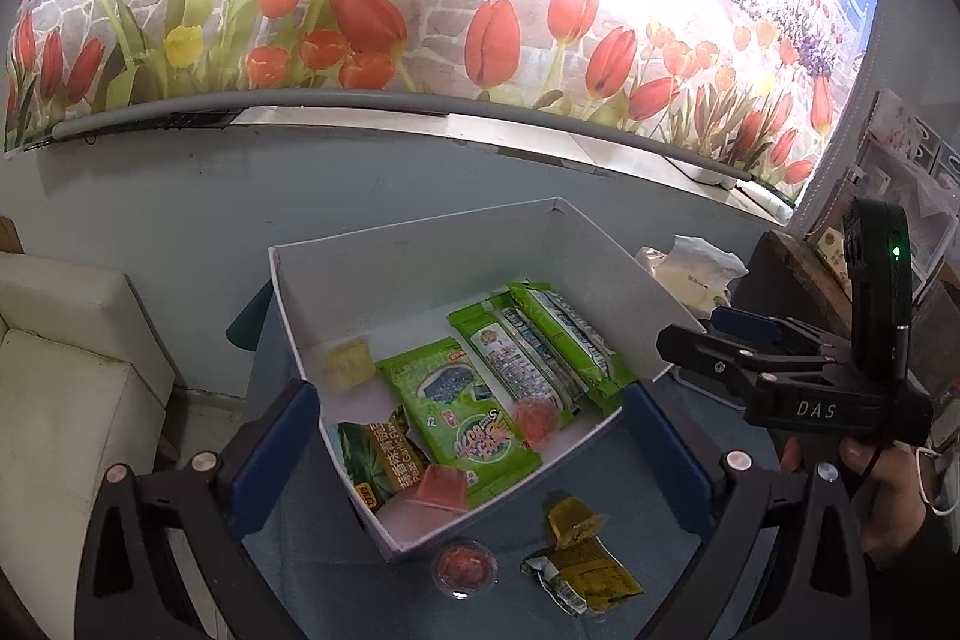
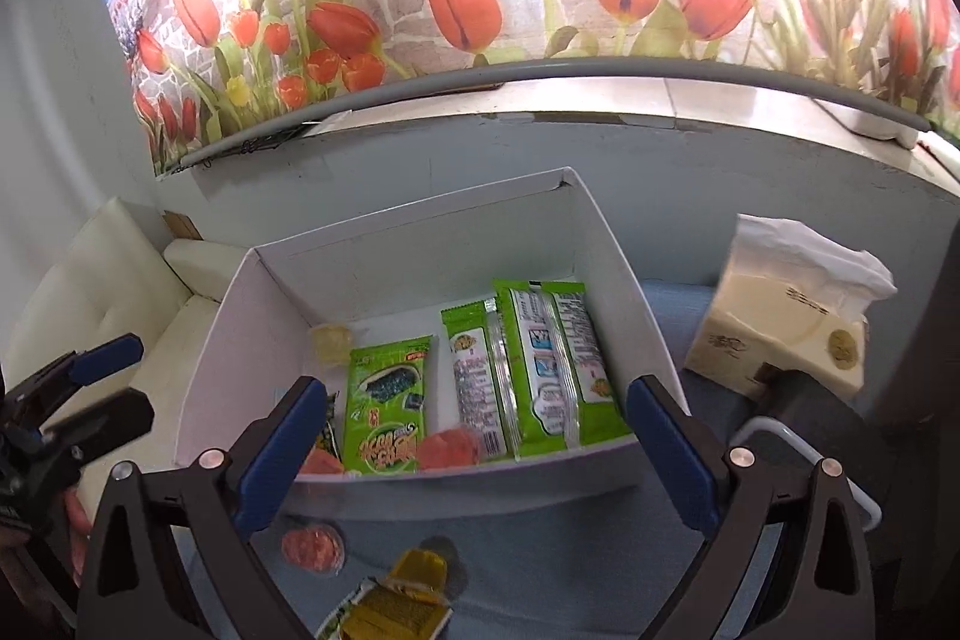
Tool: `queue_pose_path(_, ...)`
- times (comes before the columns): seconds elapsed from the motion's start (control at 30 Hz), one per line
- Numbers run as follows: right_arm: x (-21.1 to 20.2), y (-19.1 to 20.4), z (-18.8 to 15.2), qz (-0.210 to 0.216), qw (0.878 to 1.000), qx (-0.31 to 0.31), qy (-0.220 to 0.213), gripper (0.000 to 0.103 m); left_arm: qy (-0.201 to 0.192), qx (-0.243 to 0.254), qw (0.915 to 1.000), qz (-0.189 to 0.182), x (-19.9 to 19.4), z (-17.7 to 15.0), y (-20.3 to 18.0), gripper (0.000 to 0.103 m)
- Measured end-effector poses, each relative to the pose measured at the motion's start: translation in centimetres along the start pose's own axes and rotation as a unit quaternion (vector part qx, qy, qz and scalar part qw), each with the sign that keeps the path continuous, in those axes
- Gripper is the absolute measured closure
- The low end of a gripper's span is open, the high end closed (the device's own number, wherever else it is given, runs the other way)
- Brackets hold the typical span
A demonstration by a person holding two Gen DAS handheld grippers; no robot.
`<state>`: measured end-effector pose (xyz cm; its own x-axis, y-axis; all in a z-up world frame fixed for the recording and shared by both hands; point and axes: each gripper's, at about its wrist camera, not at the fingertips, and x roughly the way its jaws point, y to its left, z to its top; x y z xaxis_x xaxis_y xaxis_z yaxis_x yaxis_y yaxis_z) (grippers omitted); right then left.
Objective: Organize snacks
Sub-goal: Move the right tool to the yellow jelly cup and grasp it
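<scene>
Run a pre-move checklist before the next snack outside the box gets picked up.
1. Left gripper open with nothing between its pads: ok.
2. Right gripper open and empty: ok.
3. Snacks left on the blue cloth: red jelly cup, amber jelly cup and crumpled yellow-green packet: not ok, still outside.
4. Amber jelly cup apart from the packet for a clean grasp: not ok, they touch.
5. Room in the white box for more: ok, bare floor at its back.
6. Tissue box clear of the path: ok, it sits beside the box.
</scene>
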<state>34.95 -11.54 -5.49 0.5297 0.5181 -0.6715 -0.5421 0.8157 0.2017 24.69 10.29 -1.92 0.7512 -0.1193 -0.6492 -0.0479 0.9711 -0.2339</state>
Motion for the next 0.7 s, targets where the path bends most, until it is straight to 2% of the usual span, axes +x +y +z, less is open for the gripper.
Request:
queue_pose_path(0.07,-1.3,-0.1,-1.4,0.007,1.0,0.001,-0.006,0.001,-0.007,0.004,1.0,0.005,-1.2,-0.9,-0.7,0.0)
queue_pose_path(0.17,-3.3,-0.2,-4.2,0.02,1.0,-0.002,-0.008,0.001,-0.016,0.009,0.9998,-0.01,-3.1,-3.0,-1.6,0.0)
queue_pose_path(0.3,-5.3,0.2,-8.3,0.005,1.0,-0.018,-0.009,0.001,-0.027,0.025,0.9992,-0.017,-5.6,-6.2,-2.9,0.0)
queue_pose_path(0.4,-6.2,0.6,-11.6,0.011,1.0,-0.016,-0.003,0.001,-0.023,0.031,0.9989,-0.025,-7.2,-8.7,-3.7,0.0)
queue_pose_path(0.57,-5.5,2.1,-16.2,0.001,0.999,-0.036,0.011,0.001,-0.019,0.024,0.9987,-0.04,-9.8,-13.2,-4.5,0.0)
queue_pose_path(0.7,-3.0,3.1,-18.5,-0.007,0.998,-0.042,0.04,0.001,-0.007,0.01,0.9988,-0.048,-11.2,-16.3,-4.8,0.0)
